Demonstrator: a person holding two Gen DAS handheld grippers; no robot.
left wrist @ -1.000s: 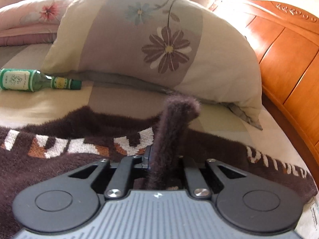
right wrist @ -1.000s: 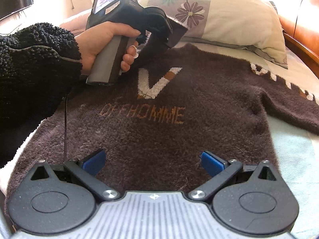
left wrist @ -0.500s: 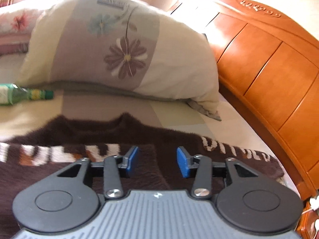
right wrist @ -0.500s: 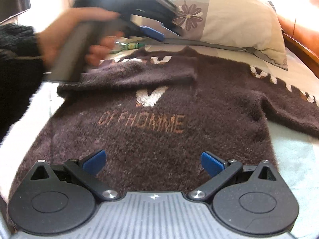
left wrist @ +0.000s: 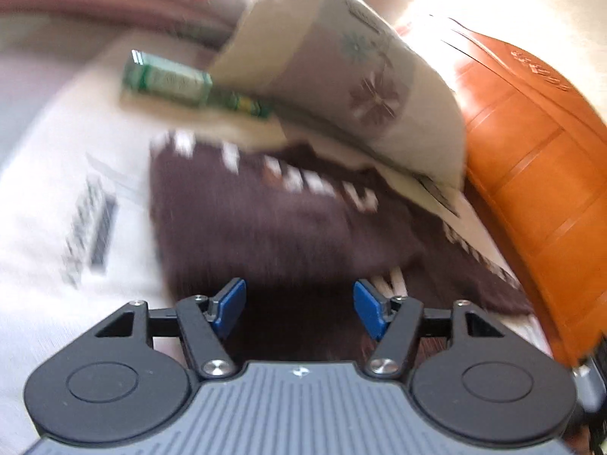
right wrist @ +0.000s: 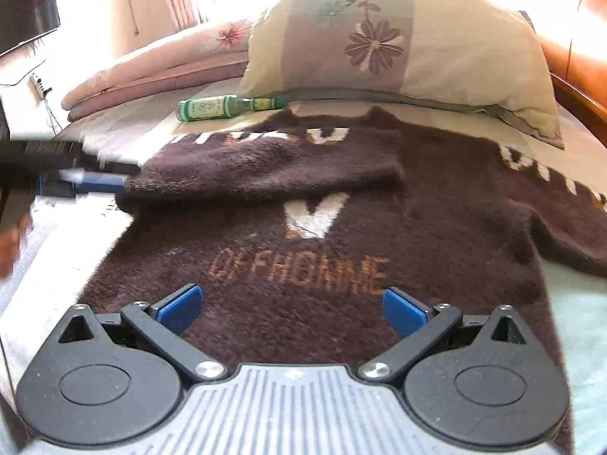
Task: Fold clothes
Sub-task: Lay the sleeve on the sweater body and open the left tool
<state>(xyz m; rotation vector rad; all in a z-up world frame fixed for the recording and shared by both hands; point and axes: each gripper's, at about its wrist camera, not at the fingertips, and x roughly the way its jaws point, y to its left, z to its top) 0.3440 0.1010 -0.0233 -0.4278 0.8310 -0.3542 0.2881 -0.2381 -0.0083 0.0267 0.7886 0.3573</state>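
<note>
Left wrist view, blurred: the left gripper [left wrist: 299, 309] is spread and holds nothing, above the fuzzy dark-brown knitted sweater [left wrist: 265, 227] lying on the pale bed [left wrist: 49, 197].

Right wrist view: the right gripper [right wrist: 292, 309] hovers spread over the sweater's hem; one sleeve [right wrist: 265, 170] lies folded across the chest. The knit looks soft and limp (likely light), best pinched at hem corners or the other cuff. A green glass bottle [right wrist: 227, 107] and a floral pillow [right wrist: 398, 45] crowd the far end.

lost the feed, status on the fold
Left gripper open, right gripper open. Sweater: one sleeve folded across. Bottle beyond the collar.
</note>
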